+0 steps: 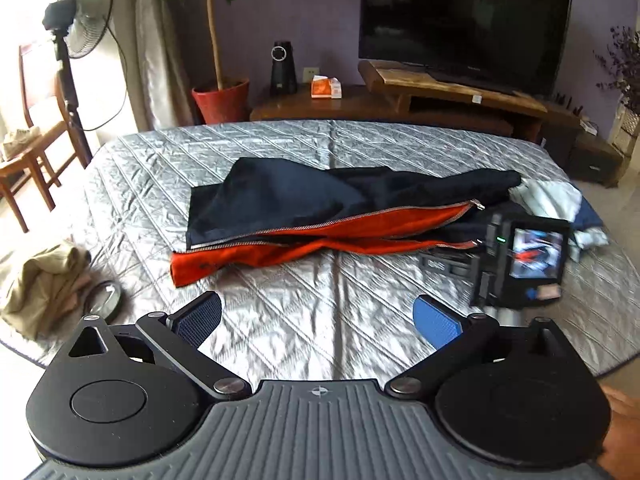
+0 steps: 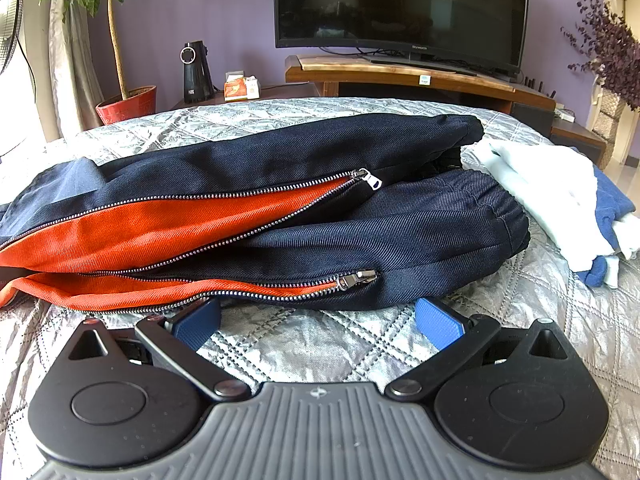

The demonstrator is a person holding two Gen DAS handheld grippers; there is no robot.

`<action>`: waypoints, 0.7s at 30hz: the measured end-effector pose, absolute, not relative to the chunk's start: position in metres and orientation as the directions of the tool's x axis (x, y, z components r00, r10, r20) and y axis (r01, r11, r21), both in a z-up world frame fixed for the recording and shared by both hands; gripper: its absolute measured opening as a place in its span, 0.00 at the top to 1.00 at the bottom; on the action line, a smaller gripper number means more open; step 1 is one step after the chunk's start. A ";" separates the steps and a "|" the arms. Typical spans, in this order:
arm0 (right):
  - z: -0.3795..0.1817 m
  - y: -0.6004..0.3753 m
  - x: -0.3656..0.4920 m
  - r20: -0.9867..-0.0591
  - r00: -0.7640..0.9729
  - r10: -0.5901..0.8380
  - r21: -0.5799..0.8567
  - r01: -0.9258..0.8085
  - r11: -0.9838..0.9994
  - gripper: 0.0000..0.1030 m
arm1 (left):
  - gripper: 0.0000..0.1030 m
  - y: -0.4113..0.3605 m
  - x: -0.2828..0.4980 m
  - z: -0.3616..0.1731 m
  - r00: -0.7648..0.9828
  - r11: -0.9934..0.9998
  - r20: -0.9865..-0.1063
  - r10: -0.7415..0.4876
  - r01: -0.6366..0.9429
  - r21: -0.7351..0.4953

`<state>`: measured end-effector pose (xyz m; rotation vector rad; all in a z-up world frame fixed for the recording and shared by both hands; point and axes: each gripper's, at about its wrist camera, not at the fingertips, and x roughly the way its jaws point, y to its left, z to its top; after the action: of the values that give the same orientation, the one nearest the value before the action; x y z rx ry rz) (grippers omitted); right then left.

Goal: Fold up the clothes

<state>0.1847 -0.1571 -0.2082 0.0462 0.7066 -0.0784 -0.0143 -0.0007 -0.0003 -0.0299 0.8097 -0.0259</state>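
Observation:
A navy garment with orange lining and silver zippers [image 1: 320,216] lies crumpled across the middle of the silver quilted bed [image 1: 280,320]. My left gripper [image 1: 318,320] is open and empty, hovering above the quilt well short of the garment. My right gripper [image 2: 318,318] is open and empty, low over the quilt, its blue fingertips [image 2: 438,322] right at the garment's near edge [image 2: 280,240]. The right gripper's body and camera show in the left wrist view [image 1: 520,268], beside the garment's right end.
A pale blue and white pile of clothes [image 2: 560,208] lies at the bed's right side. A beige garment [image 1: 40,284] and a round magnifier [image 1: 106,296] lie at the left edge. Beyond the bed stand a TV [image 1: 464,16], wooden cabinet, potted plant [image 1: 220,96], fan and chair.

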 end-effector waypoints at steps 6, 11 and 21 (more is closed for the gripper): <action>-0.208 -0.157 0.185 -0.650 0.758 -0.056 0.016 0.088 0.996 0.00 | 0.01 -0.020 -0.027 0.008 0.615 1.000 -0.788 0.005 -0.013 -0.004; -0.209 -0.157 0.185 -0.650 0.758 -0.056 0.016 0.088 0.996 0.00 | 0.04 0.019 0.009 -0.011 0.623 0.997 -0.782 -0.016 -0.053 -0.063; -0.209 -0.157 0.185 -0.650 0.758 -0.056 0.016 0.088 0.996 0.00 | 0.00 -0.023 -0.112 0.038 0.743 0.999 -0.668 0.040 -0.042 0.014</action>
<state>0.1849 -0.1574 -0.2086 0.0463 0.7064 -0.0784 -0.1116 -0.0231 0.0382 -0.0020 0.7323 0.0450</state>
